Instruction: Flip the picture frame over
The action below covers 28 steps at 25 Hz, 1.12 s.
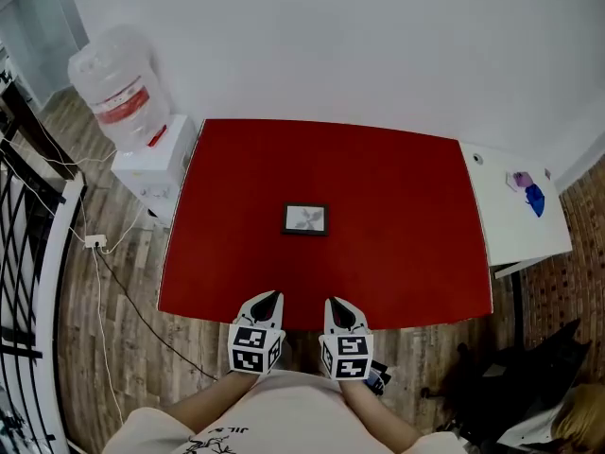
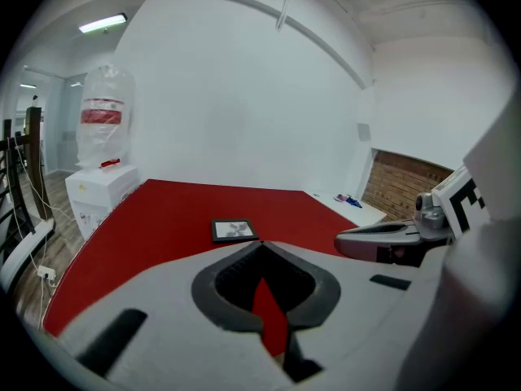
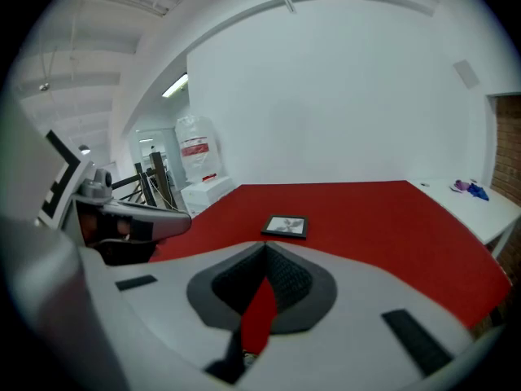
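Risk, pickup: the picture frame (image 1: 305, 219) lies flat with its printed face up. In the inspector's judgement, a closed claw that reaches it could only push it across the cloth, not get under an edge.
Risk, turning: a thin frame pinched at one rim is likely to swing or slip out mid-flip and land hard, and any glass front could crack.
Risk, crowding: both claws sit close together, so they may knock each other if they go for the same edge.
Left claw (image 1: 269, 296): jaws together at the tips, nothing between them, touching nothing. It sits at the lower centre of the head view, over the near edge of the surface.
Right claw (image 1: 337, 303): jaws likewise closed and empty, just right of the left claw.
Frame position: centre of the head view, in the middle of the red surface (image 1: 406, 197), well apart from both claws and straight ahead in each gripper view.
Task status: judged not yet begun, as the frame is untouched.
Surroundings: a water dispenser (image 1: 128, 112) at upper left and a white side table (image 1: 510, 225) at right, both clear of the working area.
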Available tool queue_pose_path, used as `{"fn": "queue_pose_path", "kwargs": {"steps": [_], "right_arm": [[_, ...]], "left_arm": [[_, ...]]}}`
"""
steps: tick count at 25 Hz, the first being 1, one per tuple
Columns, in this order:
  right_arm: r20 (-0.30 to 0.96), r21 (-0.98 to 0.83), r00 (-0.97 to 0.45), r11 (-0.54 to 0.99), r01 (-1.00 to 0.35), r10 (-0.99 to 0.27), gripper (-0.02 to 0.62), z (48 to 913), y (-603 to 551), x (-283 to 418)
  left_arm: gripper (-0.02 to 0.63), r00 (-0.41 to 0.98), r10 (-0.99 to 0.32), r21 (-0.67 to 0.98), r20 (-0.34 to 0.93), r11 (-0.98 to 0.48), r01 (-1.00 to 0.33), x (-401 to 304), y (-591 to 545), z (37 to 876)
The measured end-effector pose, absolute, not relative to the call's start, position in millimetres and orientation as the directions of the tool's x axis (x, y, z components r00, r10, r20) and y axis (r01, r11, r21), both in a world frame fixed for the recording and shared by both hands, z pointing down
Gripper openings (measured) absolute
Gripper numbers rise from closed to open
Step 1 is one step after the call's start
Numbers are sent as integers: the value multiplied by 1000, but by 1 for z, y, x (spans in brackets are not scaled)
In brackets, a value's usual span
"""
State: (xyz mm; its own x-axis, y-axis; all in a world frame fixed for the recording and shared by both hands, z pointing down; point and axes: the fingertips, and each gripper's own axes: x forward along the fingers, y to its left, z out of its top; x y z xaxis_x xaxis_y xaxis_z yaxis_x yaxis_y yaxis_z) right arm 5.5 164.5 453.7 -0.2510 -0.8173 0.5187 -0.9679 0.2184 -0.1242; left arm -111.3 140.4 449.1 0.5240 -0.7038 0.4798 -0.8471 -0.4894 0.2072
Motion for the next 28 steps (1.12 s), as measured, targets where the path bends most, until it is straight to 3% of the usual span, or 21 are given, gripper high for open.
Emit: {"fn": "queue_pose_path", "kwargs": {"steps": [12,28], "right_arm": [[508,-118,-178,136,-984,-843,5,440,83,1],[515,-119,-263,236,-964,-816,5,439,36,25]], "left_arm": [[5,560,-677,216,477,-528,-822,-125,53,441],[6,486,-728,215,484,-440,-872,-101,14,440]]}}
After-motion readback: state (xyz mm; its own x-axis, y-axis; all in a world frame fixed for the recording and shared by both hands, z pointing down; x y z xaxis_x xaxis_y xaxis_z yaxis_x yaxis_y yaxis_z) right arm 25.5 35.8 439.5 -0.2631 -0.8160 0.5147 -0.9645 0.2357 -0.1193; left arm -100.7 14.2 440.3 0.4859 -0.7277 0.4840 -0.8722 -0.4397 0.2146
